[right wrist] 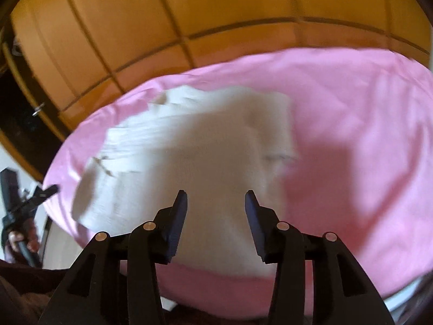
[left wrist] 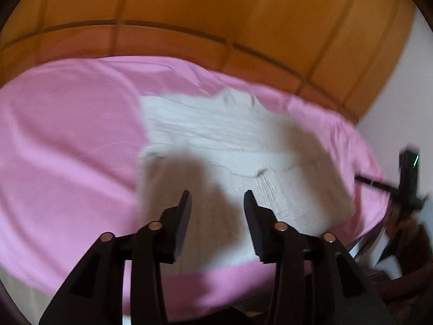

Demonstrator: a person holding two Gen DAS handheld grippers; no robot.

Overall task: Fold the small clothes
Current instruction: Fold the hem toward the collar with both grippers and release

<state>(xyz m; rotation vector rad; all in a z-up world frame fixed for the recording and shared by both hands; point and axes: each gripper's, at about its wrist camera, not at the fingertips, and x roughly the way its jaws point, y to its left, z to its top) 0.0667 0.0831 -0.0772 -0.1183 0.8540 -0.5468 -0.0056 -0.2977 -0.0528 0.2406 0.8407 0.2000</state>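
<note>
Here both tools [left wrist: 217,197] [right wrist: 216,197] hang released above white garment [left wrist: 216,135] on pink sheet [left wrist: 67,135], orange cabinets [left wrist: 216,5] behind.

Pink sheet [left wrist: 67,135] covers the bed, smooth with a few shallow creases, draped over the near edge. Wooden wardrobe [left wrist: 216,13] stands along the bed's far edge: orange-brown panels, dark seams between doors, a lower band of darker squares. White wall [left wrist: 400,86] past the bed's right corner. In the right wrist view, a small metal handle [right wrist: 38,109] on a door beyond the bed's left corner.
</note>
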